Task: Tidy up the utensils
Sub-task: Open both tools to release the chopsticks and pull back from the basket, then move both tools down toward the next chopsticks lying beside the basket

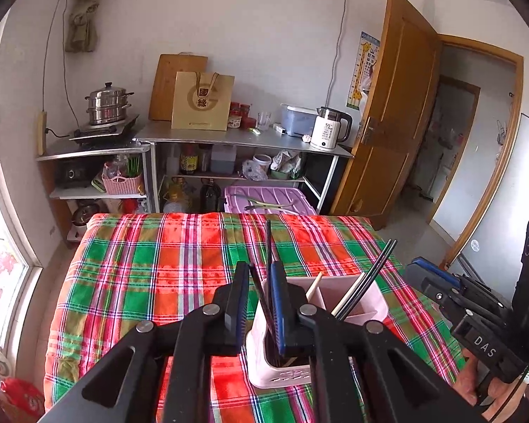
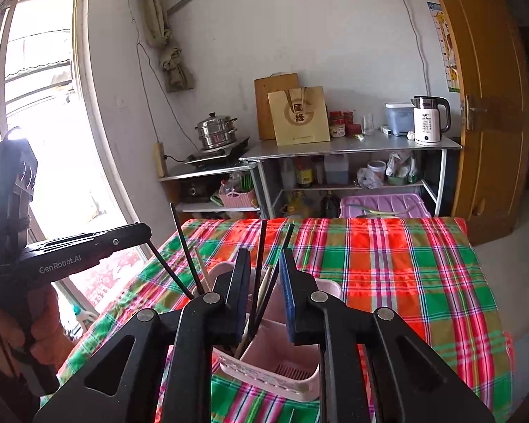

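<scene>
Two handheld grippers work over one pink utensil holder [image 1: 356, 305] that stands upright on a plaid tablecloth [image 1: 141, 264].

The left gripper [image 1: 259, 275] hovers over the holder's left end. Its jaws are parted a little. Black chopsticks [image 1: 268, 243] rise between them, seemingly two, though they overlap. The gap looks wider than the sticks, so nothing is gripped. To the right of these jaws, one pale chopstick [image 1: 315, 284] pokes above the rim. Further right, two black chopsticks [image 1: 382, 259] lean outward beside one more pale stick.

The right gripper [image 2: 264, 264] sits above the holder's other end, its jaws likewise released. Two black chopsticks [image 2: 261, 246] stand loosely in the gap with pale ones, whose number I cannot tell. Just below these jaws, one compartment with a slatted floor [image 2: 292, 370] holds nothing.

A hand [image 2: 42, 324] grips the left gripper's handle.
</scene>
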`<state>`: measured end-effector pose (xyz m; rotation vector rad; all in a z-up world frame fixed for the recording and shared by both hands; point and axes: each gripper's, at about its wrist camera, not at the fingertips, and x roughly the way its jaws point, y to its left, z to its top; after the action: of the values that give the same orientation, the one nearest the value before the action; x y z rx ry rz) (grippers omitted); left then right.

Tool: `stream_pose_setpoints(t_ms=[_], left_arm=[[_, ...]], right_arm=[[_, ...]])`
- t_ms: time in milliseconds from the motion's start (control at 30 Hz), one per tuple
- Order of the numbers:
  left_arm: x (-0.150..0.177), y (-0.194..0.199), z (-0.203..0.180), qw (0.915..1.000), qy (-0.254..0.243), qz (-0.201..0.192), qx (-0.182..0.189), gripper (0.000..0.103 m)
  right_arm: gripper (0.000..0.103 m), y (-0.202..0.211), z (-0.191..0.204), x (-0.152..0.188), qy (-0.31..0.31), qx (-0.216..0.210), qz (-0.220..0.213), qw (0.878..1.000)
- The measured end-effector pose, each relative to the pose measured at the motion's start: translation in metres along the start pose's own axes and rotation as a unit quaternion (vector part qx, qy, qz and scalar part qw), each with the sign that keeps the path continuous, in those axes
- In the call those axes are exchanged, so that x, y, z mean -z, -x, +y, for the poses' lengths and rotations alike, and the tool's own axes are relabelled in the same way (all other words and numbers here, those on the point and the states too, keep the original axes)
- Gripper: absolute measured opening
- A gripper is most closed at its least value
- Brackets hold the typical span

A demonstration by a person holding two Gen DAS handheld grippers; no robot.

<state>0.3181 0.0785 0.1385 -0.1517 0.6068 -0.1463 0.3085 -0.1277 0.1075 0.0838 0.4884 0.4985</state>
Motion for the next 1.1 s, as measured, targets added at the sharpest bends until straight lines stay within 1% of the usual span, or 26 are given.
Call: stream_pose_setpoints(t_ms=[33,100,233,467,600,700,900,1100], left_arm=[[0.001,0.005,0.001,1.0000,0.001,-0.004,0.000,0.021],[0.002,0.014,0.000,0.9999,0.004,-0.013,0.000,0.024],[0.010,0.032,-0.003,0.9998,0.002,-0.022,0.002,0.025],[0.031,0.057,-0.006,0.9997,0.002,-0.026,0.002,0.025],[0.049,0.076,-0.009,0.9994,0.003,-0.033,0.008,0.025],[0.070,0.088,-0.015,0.9993,-0.002,-0.034,0.017,0.025],[0.114,0.090,-0.033,0.9989,-0.021,-0.010,0.040,0.025],[0.158,0.072,-0.050,0.9969,-0.034,0.034,0.062,0.025]], right_arm=[[0.017,0.006,0.000,0.000,0.002,0.000,-0.005,1.000],[0.017,0.019,0.000,0.001,0.000,-0.001,-0.012,1.000],[0.018,0.039,-0.001,0.007,-0.001,-0.003,-0.021,1.000],[0.018,0.069,-0.006,0.024,-0.006,0.000,-0.021,1.000],[0.018,0.088,-0.012,0.040,-0.012,0.001,-0.020,1.000],[0.018,0.100,-0.014,0.055,-0.014,0.001,-0.016,1.000],[0.018,0.113,-0.017,0.084,-0.010,0.003,0.005,1.000],[0.018,0.112,-0.019,0.111,-0.010,0.004,0.036,0.999]])
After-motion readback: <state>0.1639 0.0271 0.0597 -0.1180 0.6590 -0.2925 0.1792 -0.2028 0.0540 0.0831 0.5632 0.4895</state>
